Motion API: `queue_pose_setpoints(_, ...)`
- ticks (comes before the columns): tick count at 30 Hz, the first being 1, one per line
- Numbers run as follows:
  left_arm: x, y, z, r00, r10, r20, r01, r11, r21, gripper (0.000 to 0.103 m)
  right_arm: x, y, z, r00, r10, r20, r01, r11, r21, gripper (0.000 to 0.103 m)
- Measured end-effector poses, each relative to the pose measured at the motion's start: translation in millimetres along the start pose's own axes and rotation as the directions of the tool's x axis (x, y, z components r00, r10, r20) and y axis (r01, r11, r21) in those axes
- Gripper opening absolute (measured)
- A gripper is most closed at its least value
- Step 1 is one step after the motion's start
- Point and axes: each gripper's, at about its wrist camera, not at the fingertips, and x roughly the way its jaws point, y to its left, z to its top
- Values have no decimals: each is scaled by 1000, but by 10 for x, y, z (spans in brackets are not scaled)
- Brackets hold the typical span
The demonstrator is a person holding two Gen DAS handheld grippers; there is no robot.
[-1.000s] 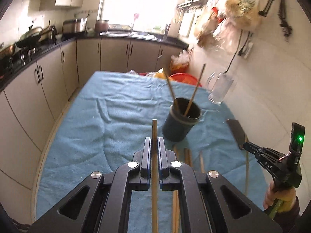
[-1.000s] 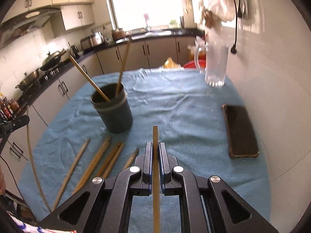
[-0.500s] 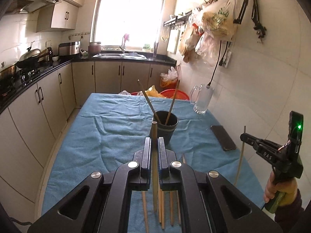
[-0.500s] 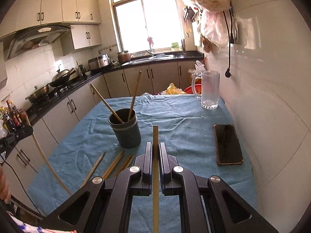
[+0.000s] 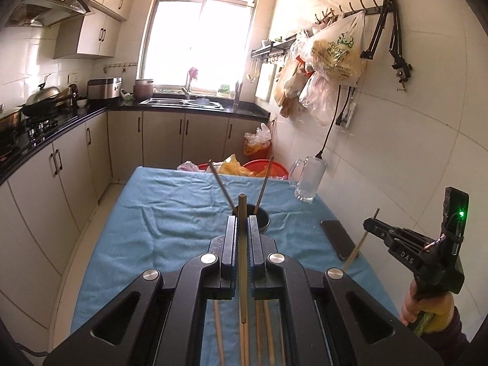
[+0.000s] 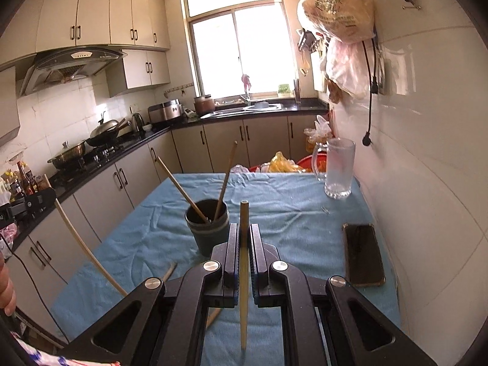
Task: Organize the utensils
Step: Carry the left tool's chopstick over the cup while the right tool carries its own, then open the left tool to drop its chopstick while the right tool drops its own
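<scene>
A dark round holder (image 6: 207, 225) stands mid-table with two chopsticks leaning in it; the same holder (image 5: 259, 218) shows just beyond my left fingers. My left gripper (image 5: 242, 222) is shut on a wooden chopstick (image 5: 242, 262), held above the table. My right gripper (image 6: 244, 228) is shut on another wooden chopstick (image 6: 244, 277), right of the holder and nearer to me. Several loose chopsticks (image 5: 265, 326) lie on the blue cloth under the left gripper. The right gripper (image 5: 370, 222) also appears at the right in the left wrist view, its chopstick hanging down.
A blue cloth (image 6: 289, 213) covers the table. A black phone (image 6: 363, 253) lies near the right edge and a glass mug (image 6: 338, 167) stands at the far right corner. White tiled wall runs close along the right; cabinets (image 6: 122, 183) line the left.
Both grippers have risen with their chopsticks, and the views have tilted up. The holder and table look farther away and lower in both views.
</scene>
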Motion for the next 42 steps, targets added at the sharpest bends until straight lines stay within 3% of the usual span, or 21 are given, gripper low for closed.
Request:
queue_pose_setpoints(12,427,-129,861,997,-29,73,28,999,18,5,237,155,959,988,77,133,-78,997,0,6)
queue_pose_setpoints(18,766,-196,1200,995,-9,100,6,1000,26,5,462,246,1328,978,103,181,-108,994,20,6)
queue_pose_setpoints(23,1278,-204,1212,999,21,35,-22,999,29,5,943,302,1256,990,87,107,-91,996,25,6)
queue_pose_setpoints(30,1956,-69,914,990,37,-136,-38,999,-8,5,1551,142,973,996,78,-36,-75,995,71,6)
queue_pose_setpoints(35,1915,9,860,990,54,-127,-55,998,-7,6,1735,17,906,994,77,-74,-70,993,94,7)
queue_pose_setpoints(38,1819,49,880,992,48,-117,-51,998,-29,19,1759,-7,911,994,79,-76,-71,992,105,7)
queue_pose_setpoints(40,1706,73,893,994,48,-96,-52,998,-45,33,1746,6,931,994,78,-73,-71,992,103,12)
queue_pose_setpoints(42,1565,84,882,996,52,-75,-56,997,-46,33,1689,24,950,996,72,-58,-66,993,96,22)
